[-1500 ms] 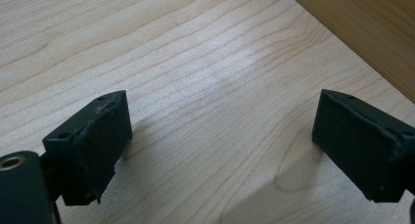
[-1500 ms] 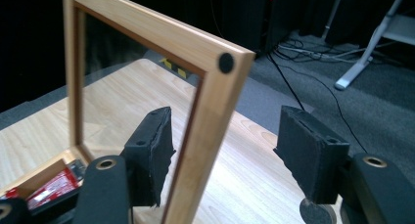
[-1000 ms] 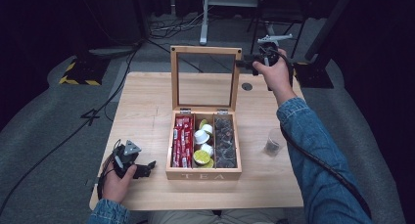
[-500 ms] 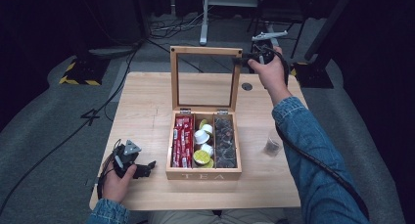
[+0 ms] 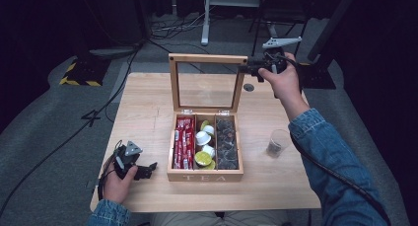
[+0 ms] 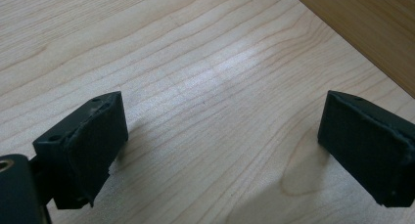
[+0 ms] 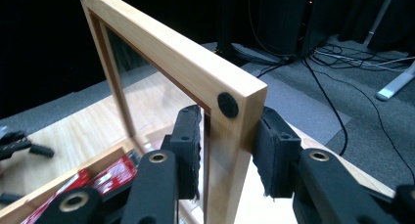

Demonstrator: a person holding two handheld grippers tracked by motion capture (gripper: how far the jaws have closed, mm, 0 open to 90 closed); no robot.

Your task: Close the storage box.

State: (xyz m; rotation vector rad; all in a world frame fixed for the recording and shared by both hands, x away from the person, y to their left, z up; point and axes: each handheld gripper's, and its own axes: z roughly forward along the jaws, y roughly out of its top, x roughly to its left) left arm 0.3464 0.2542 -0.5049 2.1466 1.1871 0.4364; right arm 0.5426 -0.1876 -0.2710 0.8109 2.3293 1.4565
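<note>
— Lid first: it stands upright at the back of the tea box, hinged on the rear edge, its glass pane facing the person.

— And the right gripper has it?

— At the top corner of the frame, yes. In the right gripper view the two pads have just been closing and now sit on either face of the wooden upright, one on the glass side, one on the outside. Gripping a corner far from the hinges should give the most leverage, which I judge is why it holds there: to swing the lid down.

— The box itself?

— Mid-table, three compartments: red sachets at left, pods in the middle, dark packets at right. Nothing seems to stick up in the lid's way.

— The other hand?

— The left gripper rests low over bare wood beside the box's left front, jaws wide apart, nothing between them. A glass cup stands right of the box, apart from it.
</note>
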